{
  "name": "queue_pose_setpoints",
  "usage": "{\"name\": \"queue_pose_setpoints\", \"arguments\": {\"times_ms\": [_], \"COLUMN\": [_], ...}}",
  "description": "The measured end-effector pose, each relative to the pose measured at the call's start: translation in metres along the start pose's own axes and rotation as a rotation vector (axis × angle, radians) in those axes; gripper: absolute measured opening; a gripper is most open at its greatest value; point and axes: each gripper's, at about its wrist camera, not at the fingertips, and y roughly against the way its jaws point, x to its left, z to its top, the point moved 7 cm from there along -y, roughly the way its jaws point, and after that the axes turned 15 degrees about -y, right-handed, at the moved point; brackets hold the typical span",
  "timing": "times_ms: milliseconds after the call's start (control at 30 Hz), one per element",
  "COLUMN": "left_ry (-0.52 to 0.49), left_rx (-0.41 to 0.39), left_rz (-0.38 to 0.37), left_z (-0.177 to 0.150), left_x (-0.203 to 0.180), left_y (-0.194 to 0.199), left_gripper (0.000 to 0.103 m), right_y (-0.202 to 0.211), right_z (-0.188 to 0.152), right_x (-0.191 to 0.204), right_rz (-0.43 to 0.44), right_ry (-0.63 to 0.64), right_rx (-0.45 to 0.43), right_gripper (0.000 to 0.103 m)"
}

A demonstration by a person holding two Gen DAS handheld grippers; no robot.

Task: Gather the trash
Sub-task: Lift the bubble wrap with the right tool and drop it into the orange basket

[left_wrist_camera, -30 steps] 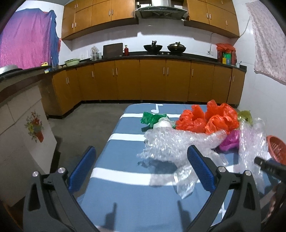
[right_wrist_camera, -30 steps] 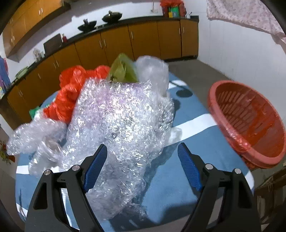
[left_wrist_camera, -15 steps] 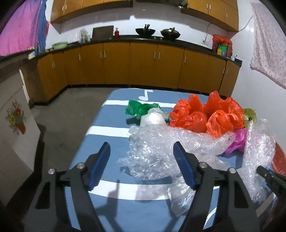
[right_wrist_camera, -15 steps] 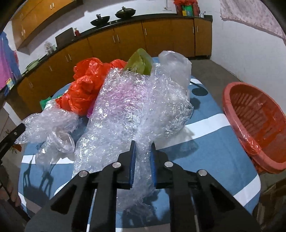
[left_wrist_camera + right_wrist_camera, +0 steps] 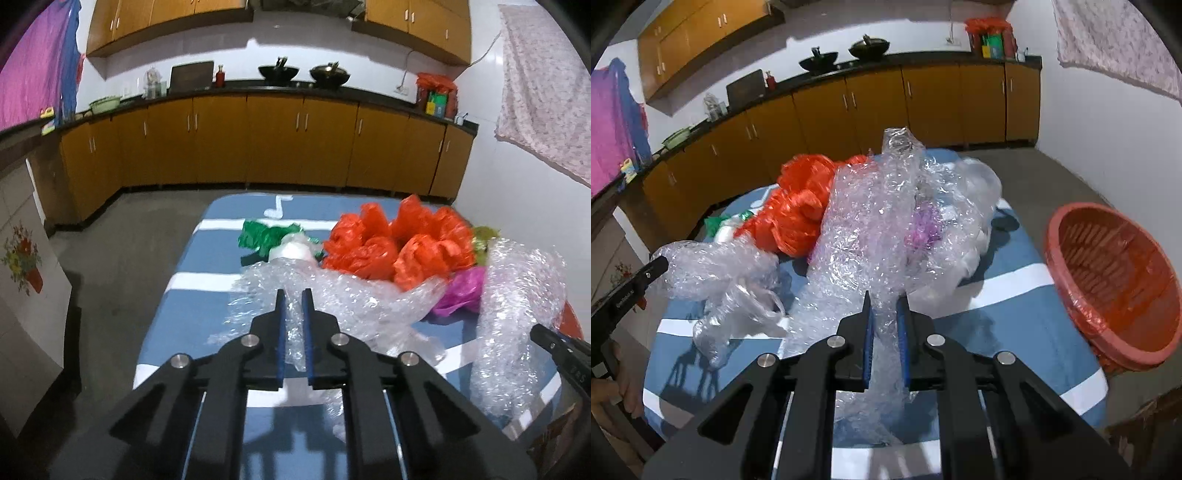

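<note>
Fingers (image 5: 280,332) of my left gripper (image 5: 293,295) are clamped on a crumpled sheet of clear bubble wrap (image 5: 343,299), with a thin fold of it pinched between the blue pads. Those of my right gripper (image 5: 885,301) are closing the last little way on a second, taller bubble wrap bundle (image 5: 879,229), and its film is already squeezed between them.

Both pieces lie on a bench (image 5: 993,325) covered in a blue cloth with white stripes. Behind them sits the remaining trash: a heap of orange plastic bags (image 5: 399,243), a green bag (image 5: 266,236), a small white wad (image 5: 293,251) and a bright pink bag (image 5: 461,291) partly tucked under the wrap. A round orange basket (image 5: 1115,273) stands off the bench's right edge, near my right gripper, and looks like the place the trash should go.

Several things could go wrong from here, as I judge it. Each grip holds only a thin fold of slippery film, so a quick lift could let the wrap slide out. The left sheet appears to lie against the orange bags and over the white wad, so pulling it may drag lighter pieces off the bench. The right bundle is tall and floppy; swung toward the basket, its loose tail could catch the rim and spill outside. The two sheets seem to touch near the pink bag, so lifting both together may tangle them.
</note>
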Motion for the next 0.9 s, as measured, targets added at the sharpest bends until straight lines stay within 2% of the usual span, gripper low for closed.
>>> {"name": "queue_pose_setpoints", "arguments": {"times_ms": [167,400,633,900], "left_ry": [-0.012,-0.011,-0.033,-0.051], "left_rx": [-0.063,-0.124,-0.193,-0.261], "left_rz": [0.007,0.036,0.031,-0.029], "left_z": [0.014,0.032,0.057,0.084], "left_x": [-0.004,0.000,-0.013,-0.047], "left_y": [0.032,0.060,0.088,0.110], "left_gripper": [0.009,0.009,0.008,0.008], "right_y": [0.018,0.039,0.058,0.086], "right_z": [0.009,0.019,0.033,0.071], "right_x": [0.002,-0.002,-0.014,-0.065], "right_rz": [0.020,0.047,0.053,-0.016], "right_ry": [0.010,-0.005,-0.025,-0.080], "right_rx": [-0.039,-0.088,-0.145,-0.250], "right_gripper": [0.011,0.011,0.011,0.011]}}
